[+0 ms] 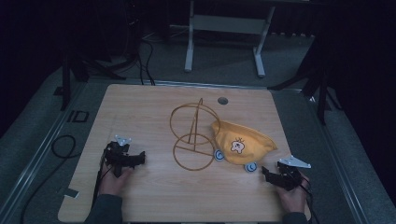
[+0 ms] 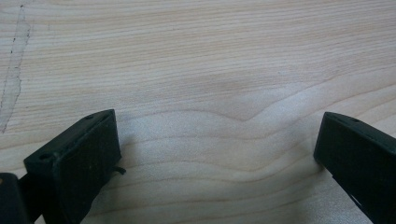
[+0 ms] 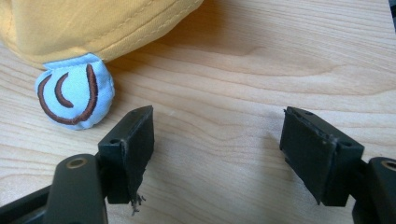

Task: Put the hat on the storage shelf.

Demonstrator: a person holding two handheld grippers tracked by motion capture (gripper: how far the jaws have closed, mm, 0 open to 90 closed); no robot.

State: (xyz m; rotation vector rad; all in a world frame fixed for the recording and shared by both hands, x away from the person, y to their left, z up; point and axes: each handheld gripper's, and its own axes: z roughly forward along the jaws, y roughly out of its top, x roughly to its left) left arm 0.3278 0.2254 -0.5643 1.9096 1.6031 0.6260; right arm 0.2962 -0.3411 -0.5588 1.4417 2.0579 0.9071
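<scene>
Yellow cap (image 1: 245, 142) lies right of centre on the tabletop (image 1: 149, 196), leaning against the wire stand (image 1: 194, 137); both the left gripper (image 1: 138, 158) and right gripper (image 1: 266, 173) gape wide and empty, so a careless tug could topple that stand.

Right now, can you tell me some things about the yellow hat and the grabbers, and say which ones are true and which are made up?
1. The yellow hat lies on the wooden table. True.
2. The right gripper is squeezing the hat. False: its jaws stand open over bare wood, with the hat's light blue ear just beyond them.
3. The gold wire stand is right next to the hat. True.
4. The left gripper holds the wire stand. False: its jaws are open with only bare table between them.
5. The hat has a little cartoon picture on it. True.
6. The hat hangs on top of the stand. False: it lies on the table beside it.
</scene>
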